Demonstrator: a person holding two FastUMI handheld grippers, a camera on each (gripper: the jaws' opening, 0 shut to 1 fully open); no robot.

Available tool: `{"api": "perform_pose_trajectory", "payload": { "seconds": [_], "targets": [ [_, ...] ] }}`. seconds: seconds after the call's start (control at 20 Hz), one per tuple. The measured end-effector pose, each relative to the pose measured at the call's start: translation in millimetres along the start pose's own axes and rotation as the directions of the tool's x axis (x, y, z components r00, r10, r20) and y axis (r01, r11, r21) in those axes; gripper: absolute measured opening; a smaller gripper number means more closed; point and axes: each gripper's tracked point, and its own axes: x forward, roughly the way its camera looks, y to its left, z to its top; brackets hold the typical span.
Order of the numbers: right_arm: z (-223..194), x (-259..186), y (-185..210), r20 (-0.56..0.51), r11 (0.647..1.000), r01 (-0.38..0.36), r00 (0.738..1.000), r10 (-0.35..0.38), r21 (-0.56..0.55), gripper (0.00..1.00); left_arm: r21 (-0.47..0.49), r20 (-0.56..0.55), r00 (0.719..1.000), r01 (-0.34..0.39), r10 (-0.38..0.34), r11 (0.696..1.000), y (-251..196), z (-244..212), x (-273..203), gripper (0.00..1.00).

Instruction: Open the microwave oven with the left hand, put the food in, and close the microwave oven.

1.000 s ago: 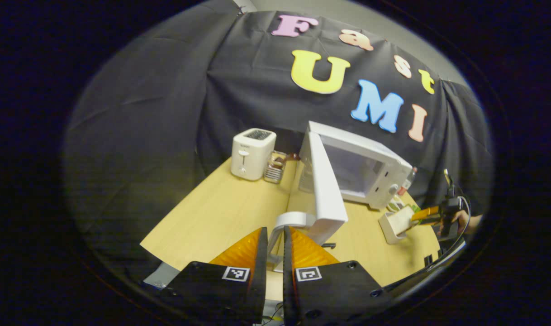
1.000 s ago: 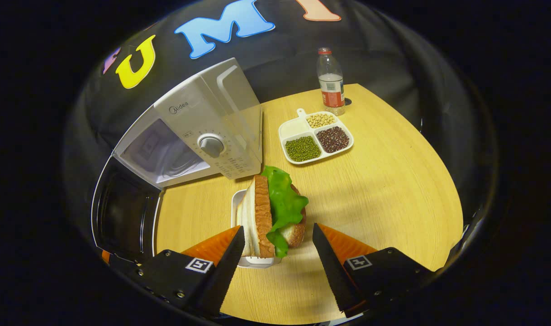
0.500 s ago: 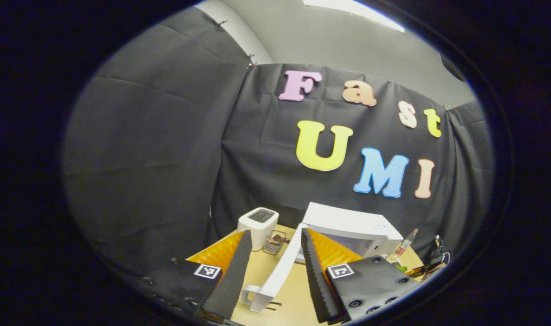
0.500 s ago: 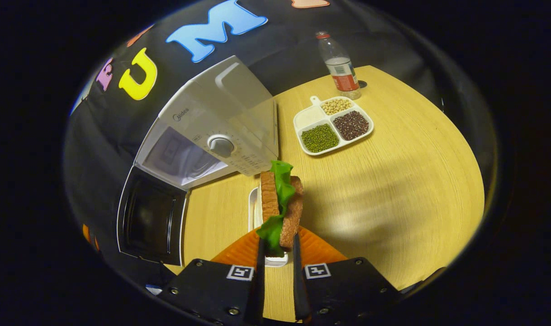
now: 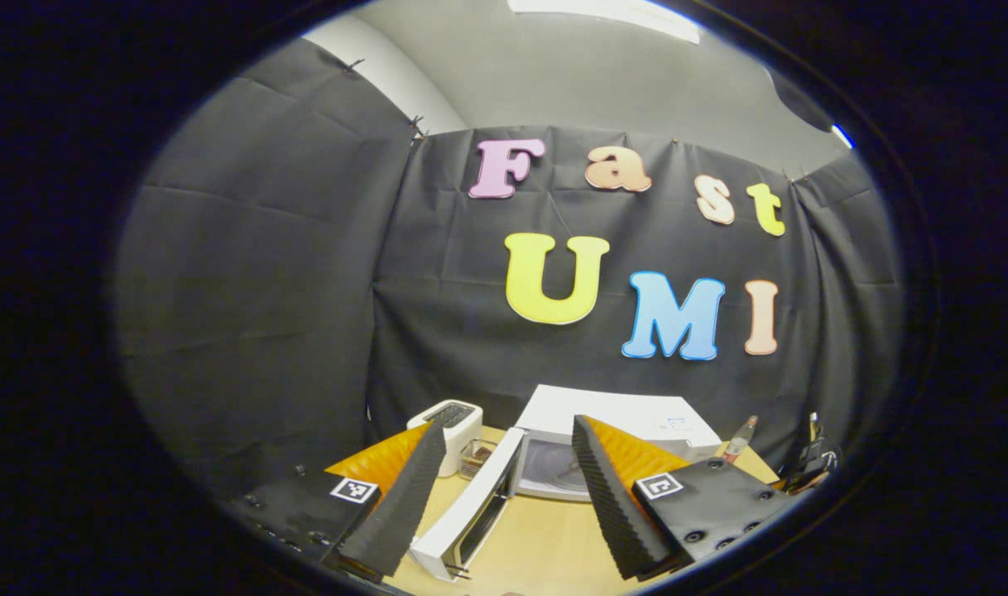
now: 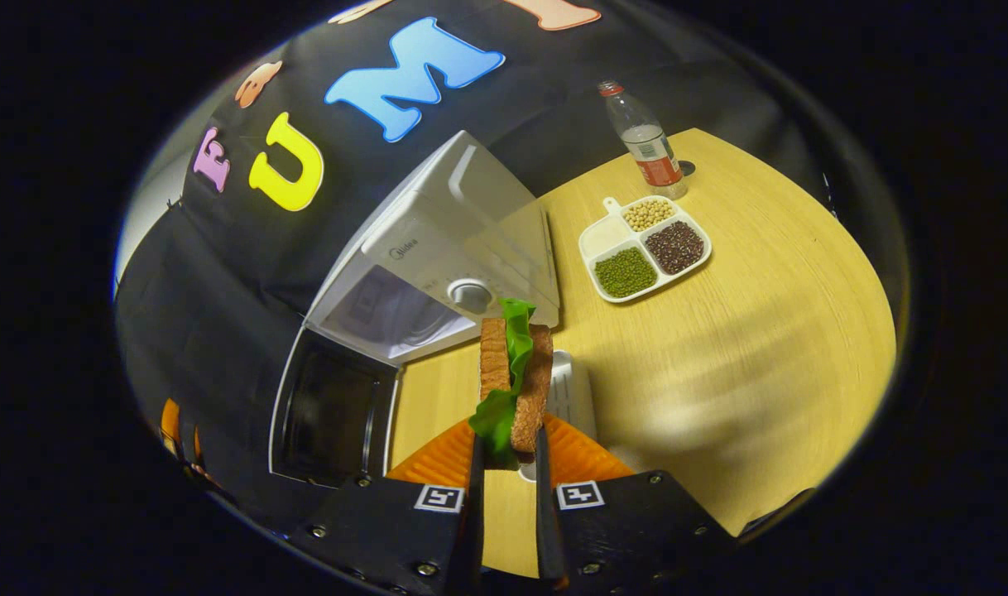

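Hiding its own lower end, gripper-pinched sandwich.

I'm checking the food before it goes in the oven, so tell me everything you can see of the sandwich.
The sandwich is two slices of brown-crusted bread with a green lettuce leaf between them, the leaf sticking out at the top and bottom. It stands on edge, clamped at its lower end between the fingers of the right gripper. It is in front of the microwave's control panel, with the open door to its left. A small white tray sits on the wooden table just behind it.
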Motion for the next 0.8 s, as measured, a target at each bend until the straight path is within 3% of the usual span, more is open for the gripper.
{"api": "perform_pose_trajectory", "payload": {
  "seconds": [0.1, 0.4, 0.65, 0.8],
  "targets": [
    [-8, -1, 29, 0.008, 0.996, -0.06, 0.998, 0.059, 0.072, 0.27, -0.015, 0.013, 1.0, 0.028, -0.028, 0.999, 4, 6, 9, 0.99],
    [-31, 33, 119, 0.093, 0.95, -0.195, 0.98, 0.178, 0.245, 0.26, -0.016, 0.028, 0.997, 0.07, -0.07, 0.997, 59, 17, 40, 0.96],
    [-29, 98, 166, 0.157, 0.946, -0.187, 0.976, 0.149, 0.265, 0.26, -0.002, 0.051, 0.995, 0.084, -0.083, 0.997, 115, 30, 51, 0.96],
    [-7, 139, 184, 0.262, 0.926, -0.204, 0.957, 0.121, 0.318, 0.26, -0.019, 0.055, 0.995, 0.081, -0.08, 0.997, 143, 30, 55, 0.95]
  ]
}}
